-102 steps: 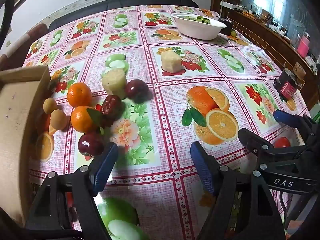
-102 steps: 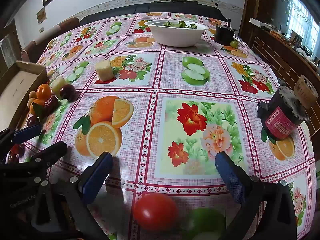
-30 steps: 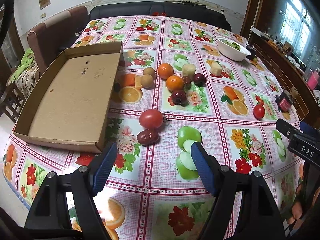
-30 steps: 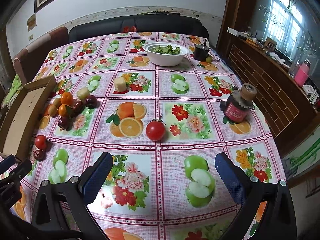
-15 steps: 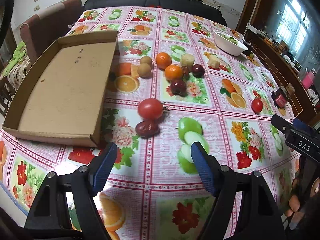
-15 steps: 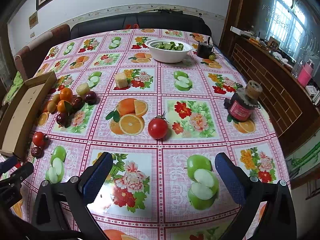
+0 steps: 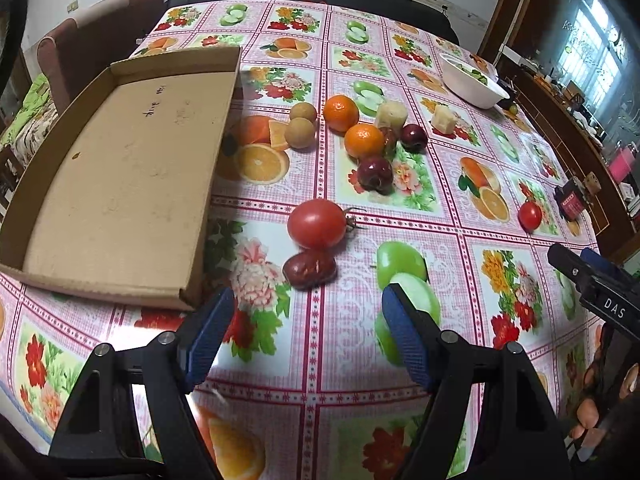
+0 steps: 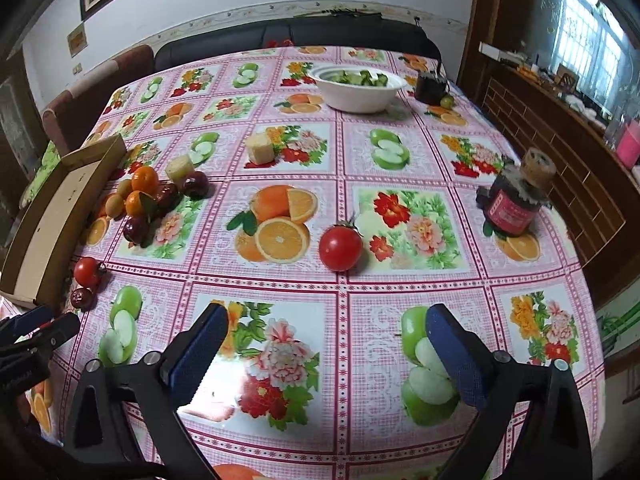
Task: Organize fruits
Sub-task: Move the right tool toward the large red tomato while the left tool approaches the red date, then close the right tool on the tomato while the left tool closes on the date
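Observation:
An empty cardboard tray point(image 7: 120, 168) lies at the table's left; it also shows in the right wrist view point(image 8: 56, 208). My left gripper point(image 7: 308, 328) is open and empty, just short of a red tomato point(image 7: 318, 223) and a dark red date point(image 7: 309, 268). Beyond them lies a cluster of two oranges point(image 7: 363, 141), dark plums point(image 7: 375, 173), small brown fruits point(image 7: 300, 133) and pale fruit chunks point(image 7: 391, 114). My right gripper point(image 8: 326, 340) is open and empty, short of a second tomato point(image 8: 341, 249).
A white bowl of greens point(image 8: 360, 88) stands at the far side. A dark jar with a red label point(image 8: 516, 204) stands near the right edge. A dark sofa point(image 8: 288, 36) and a brown chair point(image 7: 92, 48) border the table.
Both grippers have come lower and closer to the table. In the left wrist view the tomato and date now sit nearer the fingers.

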Tool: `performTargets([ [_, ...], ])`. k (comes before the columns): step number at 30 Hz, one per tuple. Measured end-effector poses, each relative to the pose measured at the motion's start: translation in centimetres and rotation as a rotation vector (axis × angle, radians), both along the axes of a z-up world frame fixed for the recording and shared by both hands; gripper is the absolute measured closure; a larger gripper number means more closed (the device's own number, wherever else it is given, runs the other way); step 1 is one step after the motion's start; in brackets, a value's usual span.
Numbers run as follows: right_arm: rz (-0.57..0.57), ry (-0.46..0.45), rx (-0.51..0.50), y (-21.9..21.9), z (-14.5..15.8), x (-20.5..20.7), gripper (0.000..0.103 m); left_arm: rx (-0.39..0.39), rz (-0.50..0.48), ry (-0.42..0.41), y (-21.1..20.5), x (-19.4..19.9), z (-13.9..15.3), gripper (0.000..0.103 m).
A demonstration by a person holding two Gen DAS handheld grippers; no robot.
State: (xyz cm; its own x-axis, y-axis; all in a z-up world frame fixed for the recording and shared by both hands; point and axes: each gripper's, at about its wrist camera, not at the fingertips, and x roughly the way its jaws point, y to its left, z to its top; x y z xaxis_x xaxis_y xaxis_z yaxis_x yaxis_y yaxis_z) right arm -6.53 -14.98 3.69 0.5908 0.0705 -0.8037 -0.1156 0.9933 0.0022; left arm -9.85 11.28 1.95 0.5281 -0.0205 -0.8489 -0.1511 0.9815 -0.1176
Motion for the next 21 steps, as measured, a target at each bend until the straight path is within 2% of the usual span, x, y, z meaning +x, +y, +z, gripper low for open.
performTargets([
  [6, 0.012, 0.016, 0.059, -1.2, -1.0, 1.1, 0.016, 0.011, -0.006, 0.006, 0.2, 1.1, -0.5, 0.027],
  [16, 0.017, -0.003, 0.017, -0.6, -1.9, 5.2, 0.024, 0.043, -0.052, 0.017, 0.1, 2.2, -1.6, 0.027],
  [17, 0.017, 0.001, 0.016, -0.6, -2.2, 5.7, 0.027, 0.046, -0.056, 0.015, 0.1, 2.3, -1.6, 0.033],
  [18, 0.016, 0.008, 0.016, -0.7, -2.4, 6.1, 0.032, 0.058, -0.057, 0.009, 0.0, 2.4, -1.6, 0.046],
  [19, 0.019, 0.02, 0.024, -0.7, -2.7, 6.5, 0.039, 0.072, -0.061, 0.006, 0.0, 2.4, -1.5, 0.053],
  [20, 0.023, 0.034, 0.037, -0.8, -3.0, 7.0, 0.043, 0.078, -0.072, 0.003, 0.1, 2.4, -1.4, 0.067],
  [21, 0.024, 0.044, 0.039, -0.8, -3.3, 7.2, 0.053, 0.071, -0.082, 0.0, 0.2, 2.4, -1.4, 0.075],
])
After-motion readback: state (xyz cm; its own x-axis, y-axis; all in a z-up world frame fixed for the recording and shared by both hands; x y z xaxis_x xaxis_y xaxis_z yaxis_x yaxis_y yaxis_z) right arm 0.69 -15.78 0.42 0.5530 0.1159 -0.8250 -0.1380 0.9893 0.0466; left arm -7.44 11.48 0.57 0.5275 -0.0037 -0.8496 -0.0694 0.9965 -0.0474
